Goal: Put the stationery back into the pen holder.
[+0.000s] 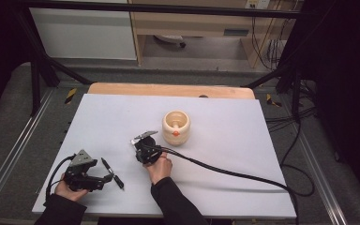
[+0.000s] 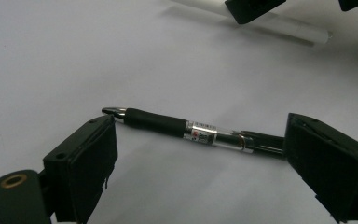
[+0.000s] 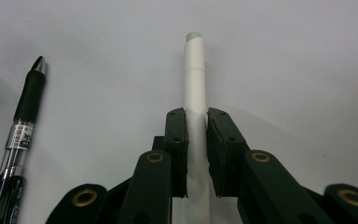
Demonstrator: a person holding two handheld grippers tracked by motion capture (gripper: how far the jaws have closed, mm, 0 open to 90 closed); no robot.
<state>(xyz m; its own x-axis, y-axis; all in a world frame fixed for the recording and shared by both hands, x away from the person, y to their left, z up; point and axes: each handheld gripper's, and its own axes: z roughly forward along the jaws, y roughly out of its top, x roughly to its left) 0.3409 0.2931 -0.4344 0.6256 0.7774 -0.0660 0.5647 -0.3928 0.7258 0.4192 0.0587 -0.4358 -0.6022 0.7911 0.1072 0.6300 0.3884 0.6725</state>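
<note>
Right claw clamps a white marker; left claw gapes around a pen on the white tabletop.

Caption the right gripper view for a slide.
Right gripper shut on a white pen, black pen lying alongside on the white table.

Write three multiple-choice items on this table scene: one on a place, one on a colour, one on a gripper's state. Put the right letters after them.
1. Where does the black pen lie?
A. in the cup
B. flat on the table, between the left gripper's jaws
C. on the floor

2. What colour is the marker in the right gripper?
A. white
B. red
C. blue

3. How do the left gripper's jaws stand?
A. shut on the pen
B. shut on nothing
C. open

Answers: 1 B, the left gripper view shows it lying on the white table between them; 2 A, its barrel is white; 3 C, both jaws stand apart from the pen.
</note>
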